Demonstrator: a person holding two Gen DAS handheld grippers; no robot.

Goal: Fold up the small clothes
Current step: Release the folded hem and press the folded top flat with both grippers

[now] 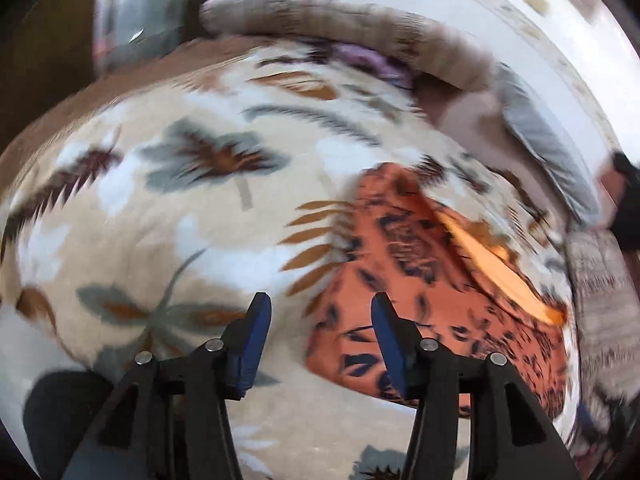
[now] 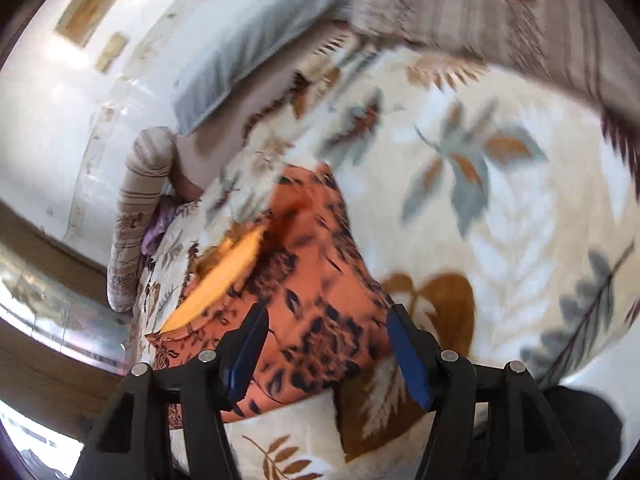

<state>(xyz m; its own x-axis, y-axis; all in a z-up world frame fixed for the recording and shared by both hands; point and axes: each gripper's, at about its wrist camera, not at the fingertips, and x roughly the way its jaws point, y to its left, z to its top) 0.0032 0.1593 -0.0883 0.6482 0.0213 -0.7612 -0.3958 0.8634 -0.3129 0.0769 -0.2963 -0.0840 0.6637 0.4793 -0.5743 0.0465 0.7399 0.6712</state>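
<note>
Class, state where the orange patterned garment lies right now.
The orange patterned garment lies on the leaf-print blanket, right of the left gripper in its view, and beneath the open right gripper, unheld.

Garment (image 1: 432, 280): orange ground, dark navy-black leaf and flower print; one plain yellow-orange strip (image 1: 496, 264). Blanket (image 1: 168, 216) under it: cream, with grey-blue, rust-brown and white leaves. Rolled cover (image 2: 138, 216): beige, brown stripes, small floral motif. Pillow (image 2: 256, 48): plain grey. Something purple (image 2: 154, 232), probably cloth, blurred. Gripper pads (image 2: 248, 356): blue on black frames.
</note>
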